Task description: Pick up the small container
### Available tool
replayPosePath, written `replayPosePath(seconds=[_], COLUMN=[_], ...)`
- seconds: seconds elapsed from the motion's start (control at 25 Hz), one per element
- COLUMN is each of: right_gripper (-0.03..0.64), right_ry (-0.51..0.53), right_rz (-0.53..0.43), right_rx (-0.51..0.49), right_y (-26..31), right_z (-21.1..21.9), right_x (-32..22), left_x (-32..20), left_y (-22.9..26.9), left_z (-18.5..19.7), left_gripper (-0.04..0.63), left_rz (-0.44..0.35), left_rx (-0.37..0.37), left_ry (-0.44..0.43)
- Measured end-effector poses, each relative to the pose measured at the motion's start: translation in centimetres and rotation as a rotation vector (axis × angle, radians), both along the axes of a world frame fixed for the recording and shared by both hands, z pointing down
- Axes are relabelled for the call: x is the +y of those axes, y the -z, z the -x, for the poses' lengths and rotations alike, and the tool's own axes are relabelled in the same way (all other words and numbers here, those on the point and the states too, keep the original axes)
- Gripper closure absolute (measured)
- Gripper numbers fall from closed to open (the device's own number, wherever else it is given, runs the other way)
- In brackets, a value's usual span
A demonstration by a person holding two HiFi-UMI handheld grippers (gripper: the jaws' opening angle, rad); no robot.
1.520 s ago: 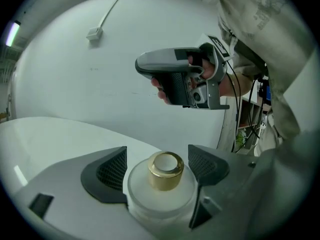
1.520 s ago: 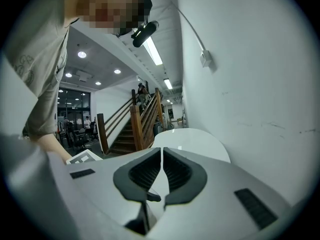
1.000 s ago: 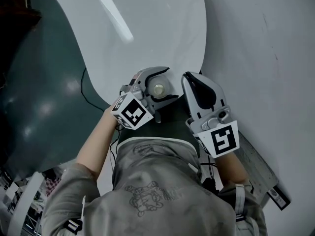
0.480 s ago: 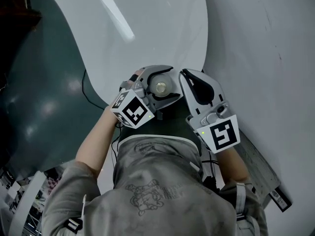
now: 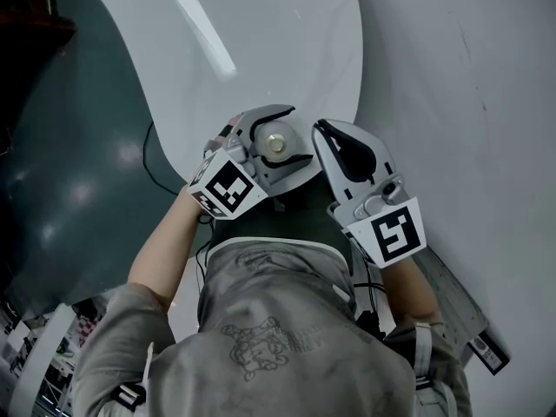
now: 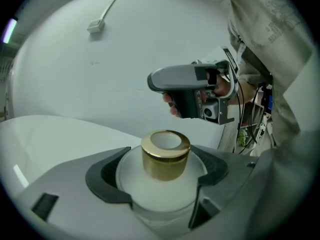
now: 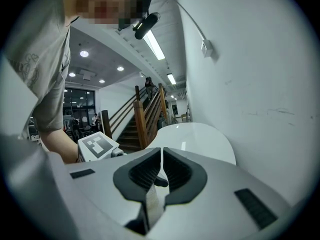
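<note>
container [image 6: 165, 156]: lower body hidden inside left claw [image 6: 161, 176]; only gold cap and frosted shoulder show. head view: container mostly covered by claw, top alone visible. table [image 5: 261, 50]: near edge hidden under torso [image 5: 269, 320]. cable [image 6: 112, 6]: cut off at top picture edge. figures [image 7: 95, 119] by staircase [image 7: 145, 119]: too small to make out.

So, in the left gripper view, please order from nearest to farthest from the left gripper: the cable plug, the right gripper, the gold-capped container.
1. gold-capped container: between the jaws.
2. right gripper: beyond, right of centre.
3. cable plug: far, upper left.
</note>
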State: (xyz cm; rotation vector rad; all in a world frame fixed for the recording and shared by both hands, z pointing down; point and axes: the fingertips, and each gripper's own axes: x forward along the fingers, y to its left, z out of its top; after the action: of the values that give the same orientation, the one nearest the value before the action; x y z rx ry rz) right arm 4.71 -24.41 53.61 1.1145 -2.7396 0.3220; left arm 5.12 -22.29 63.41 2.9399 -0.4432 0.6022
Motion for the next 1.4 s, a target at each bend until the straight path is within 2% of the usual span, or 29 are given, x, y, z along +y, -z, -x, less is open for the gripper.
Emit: replayPosePath(seconds=[0.44,0.6,0.96,1.4], right_gripper=[0.581,0.581,0.581,0.581], right_ry=[-0.015,-0.046,-0.109,-0.198], right_rz=[-0.078,-0.105,-0.216,-0.310], right_rx=[0.023,0.030,0.015,-0.027], right_y=[8.4,12.4,22.3,31.9], right_z=[0.2,0.1,-0.1,-1.2], right_x=[-1.7,-2.3,-2.3,-0.3], left_x=[-4.0,-4.5,-5.6,-6.7], left_y=[10.2,15.7,26.2,36.8], left_z=[3.2,4.2,6.6,11.5], left_gripper=[0.241,0.241,0.241,0.241], left_rz=[-0.047,-0.048,-0.147,-0.225], left_rx=[0.037,0.093,0.098,0.137], left_ry=[0.159,0.187,0.260,0.457])
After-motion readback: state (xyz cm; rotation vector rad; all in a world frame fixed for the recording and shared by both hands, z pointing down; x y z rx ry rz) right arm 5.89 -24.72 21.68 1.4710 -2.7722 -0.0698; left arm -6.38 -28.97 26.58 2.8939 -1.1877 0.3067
